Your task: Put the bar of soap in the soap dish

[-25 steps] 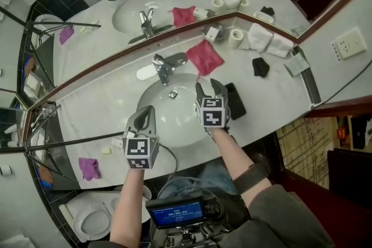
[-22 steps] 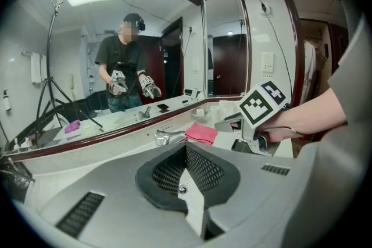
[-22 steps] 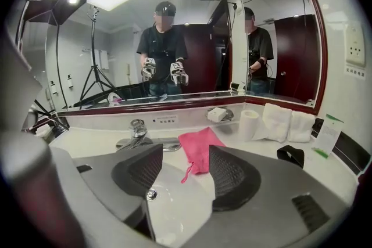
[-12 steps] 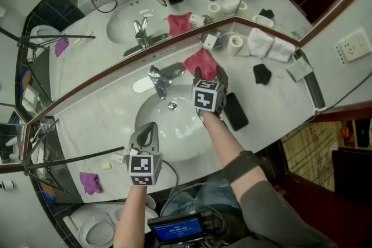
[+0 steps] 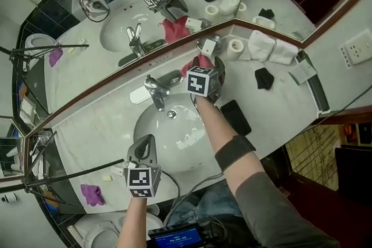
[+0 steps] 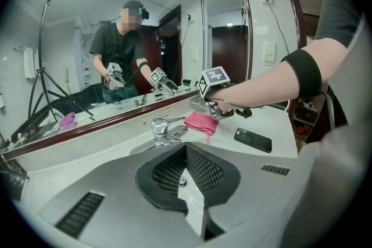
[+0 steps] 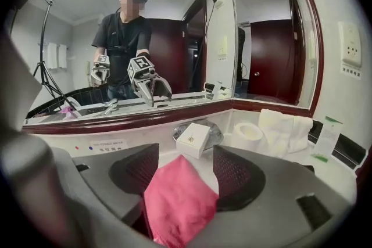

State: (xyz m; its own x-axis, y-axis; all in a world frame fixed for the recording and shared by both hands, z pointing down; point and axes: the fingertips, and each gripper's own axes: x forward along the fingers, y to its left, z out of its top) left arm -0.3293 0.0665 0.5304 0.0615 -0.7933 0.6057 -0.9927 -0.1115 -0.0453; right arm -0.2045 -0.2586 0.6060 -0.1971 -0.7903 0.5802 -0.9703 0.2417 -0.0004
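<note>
While poised over the far side of the counter (image 5: 99, 119), just right of the faucet (image 5: 156, 89), grips nothing with the right gripper (image 7: 185, 168): jaws well apart, just now been opening wider, with the pink cloth (image 7: 180, 206) lying loose on the counter below and between them and neither pad pressing on it. Just beyond the cloth, close under the mirror (image 7: 192, 38), finds the boxed bar of soap (image 7: 193, 139), a small white carton with a gold mark on top, at the near rim of the silvery soap dish (image 7: 217, 133); cannot tell whether resting on the dish or only touching it. Right of the dish, a paper roll (image 7: 247, 135), then folded white towels (image 7: 285, 125). Nearer on the right, a black phone (image 5: 235, 117) lying flat. Down at the near left rim of the basin (image 5: 180, 139), has the left gripper (image 6: 186, 174) closed all the way, jaws together, empty, well apart from the soap.
</note>
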